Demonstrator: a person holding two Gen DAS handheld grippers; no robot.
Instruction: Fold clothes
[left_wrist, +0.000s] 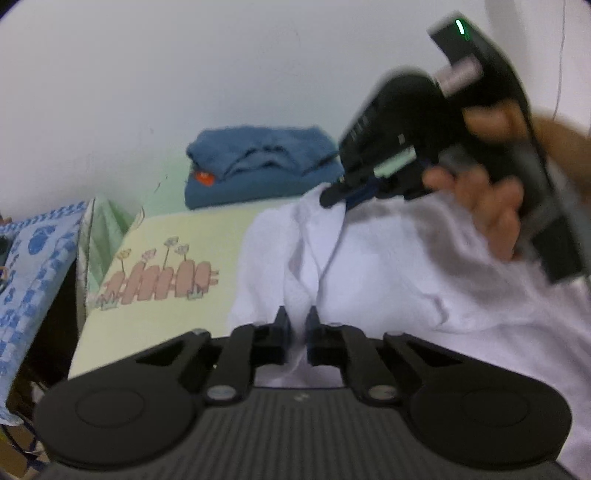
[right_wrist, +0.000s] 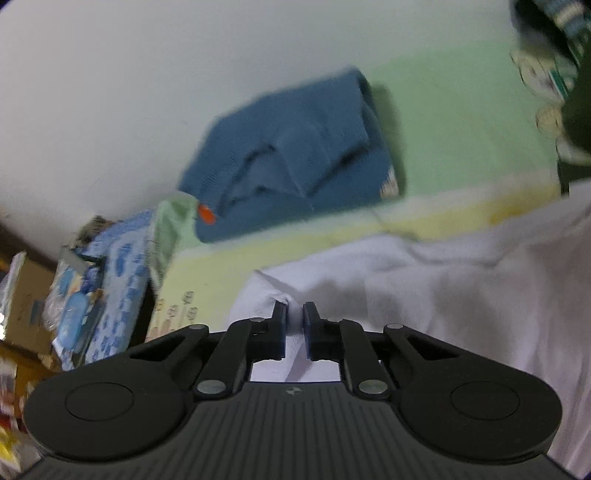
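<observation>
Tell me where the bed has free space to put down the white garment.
Free: the pale yellow sheet between the white garment and the blue patterned pillow; also green sheet right of the folded blue sweater. Crowded: the left edge, with clutter beyond the pillow.

Folded pile (left_wrist: 258, 166) behind garment (left_wrist: 388, 266) (on bed (left_wrist: 177, 229))

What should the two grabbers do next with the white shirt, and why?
Probably lift a little and carry the pinched edge across to make a fold. The left gripper and the right gripper each have their fingers closed on a bunch of the white garment, which lies rumpled on the yellow-green sheet. The blue folded clothes sit apart, already done.
</observation>
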